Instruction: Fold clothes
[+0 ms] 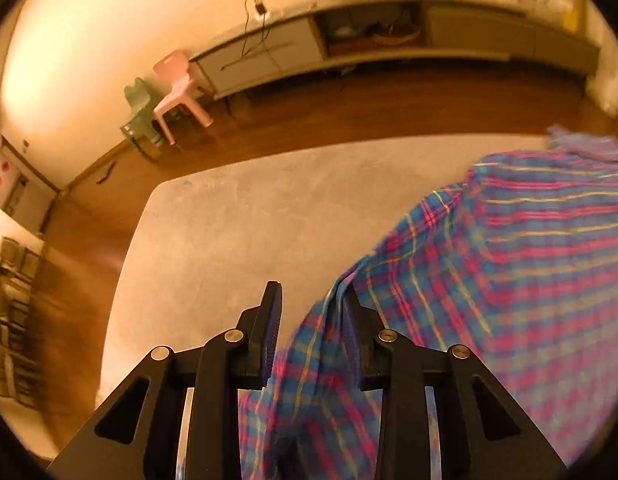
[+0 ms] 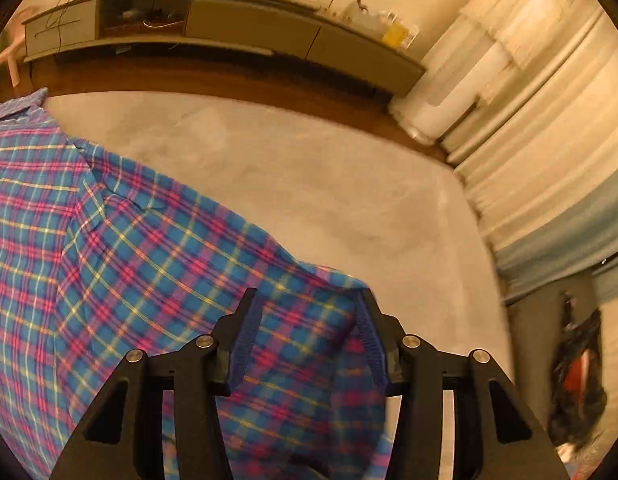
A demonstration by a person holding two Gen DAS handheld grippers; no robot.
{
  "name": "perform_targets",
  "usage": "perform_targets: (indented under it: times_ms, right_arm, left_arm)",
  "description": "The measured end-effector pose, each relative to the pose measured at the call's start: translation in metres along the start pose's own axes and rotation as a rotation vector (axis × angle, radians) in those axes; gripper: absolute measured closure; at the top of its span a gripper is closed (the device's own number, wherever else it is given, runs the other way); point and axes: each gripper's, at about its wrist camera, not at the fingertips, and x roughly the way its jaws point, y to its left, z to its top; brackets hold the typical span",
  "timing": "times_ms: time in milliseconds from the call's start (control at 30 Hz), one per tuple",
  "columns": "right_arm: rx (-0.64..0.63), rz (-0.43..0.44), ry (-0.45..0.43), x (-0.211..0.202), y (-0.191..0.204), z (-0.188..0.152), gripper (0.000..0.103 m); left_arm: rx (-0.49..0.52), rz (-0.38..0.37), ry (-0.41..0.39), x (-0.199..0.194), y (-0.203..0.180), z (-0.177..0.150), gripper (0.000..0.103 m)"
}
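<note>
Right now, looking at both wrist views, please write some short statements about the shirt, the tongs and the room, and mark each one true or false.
1. The plaid shirt is blue with pink and yellow lines. True.
2. The left tongs are shut flat with nothing between them. False: the jaws stand apart, and shirt cloth hangs between them against the right finger.
3. The right tongs have shirt cloth between their open fingers. True.
4. The shirt lies on a bare wooden table. False: it lies on a pale grey surface; the wood is the floor beyond.
5. A pink chair stands near the long cabinet. True.
6. The shirt is folded into a neat square. False: it is spread out and creased.
</note>
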Motion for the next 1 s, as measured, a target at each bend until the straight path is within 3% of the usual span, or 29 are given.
perform_targets:
  times_ms: [67,133,200,233,333,400,500,567,600,633,667,733,800,900,933,1000]
  right_arm:
    - [0.028,0.091,-0.072,-0.043,-0.002,-0.013,0.054]
    - [-0.03,0.229,-0.139,-0.099,0.019,-0.037,0.052]
    - [-0.161,0.395,-0.196,-0.168,0.059,-0.078,0.048]
    - [-0.229,0.477,-0.215,-0.199,0.079,-0.101,0.042]
    - [-0.438,0.698,-0.263,-0.282,0.148,-0.169,0.029]
    - [-0.603,0.815,-0.27,-0.325,0.201,-0.215,0.027]
    - [-0.844,0.778,-0.303,-0.353,0.278,-0.268,0.027]
    - [-0.949,0.672,-0.342,-0.353,0.32,-0.285,0.028]
    - [-0.988,0.628,-0.336,-0.349,0.336,-0.283,0.042]
    - [-1.025,0.589,-0.323,-0.345,0.352,-0.278,0.086]
    - [-1.013,0.575,-0.302,-0.341,0.355,-0.264,0.1]
    - [-0.906,0.606,-0.264,-0.338,0.343,-0.226,0.099]
    - [-0.594,0.806,-0.206,-0.333,0.294,-0.161,0.099]
    - [-0.207,0.949,-0.053,-0.272,0.231,-0.108,0.099]
    - [-0.08,0.986,0.001,-0.25,0.211,-0.092,0.097]
    - [-0.019,0.94,0.078,-0.219,0.2,-0.094,0.09]
  left_arm:
    - [0.024,-0.097,-0.021,-0.037,0.01,-0.033,0.066]
    - [0.073,-0.181,-0.031,-0.065,0.017,-0.069,0.052]
    - [0.114,-0.253,-0.022,-0.095,0.028,-0.12,0.046]
    - [0.121,-0.287,-0.011,-0.109,0.034,-0.148,0.045]
    - [0.074,-0.389,0.031,-0.136,0.046,-0.219,0.043]
    - [0.029,-0.439,0.054,-0.148,0.05,-0.259,0.043]
    - [-0.04,-0.493,0.051,-0.154,0.055,-0.285,0.043]
    - [-0.093,-0.525,0.045,-0.16,0.057,-0.296,0.043]
    - [-0.115,-0.529,0.037,-0.161,0.061,-0.296,0.043]
    - [-0.132,-0.525,0.022,-0.163,0.065,-0.296,0.043]
    - [-0.15,-0.521,0.007,-0.166,0.07,-0.295,0.043]
    - [-0.187,-0.526,-0.035,-0.174,0.082,-0.293,0.043]
    - [-0.223,-0.543,-0.089,-0.18,0.095,-0.291,0.036]
    - [-0.266,-0.585,-0.131,-0.176,0.097,-0.288,0.029]
    - [-0.264,-0.607,-0.116,-0.17,0.092,-0.285,0.029]
    - [-0.244,-0.639,-0.09,-0.159,0.071,-0.277,0.029]
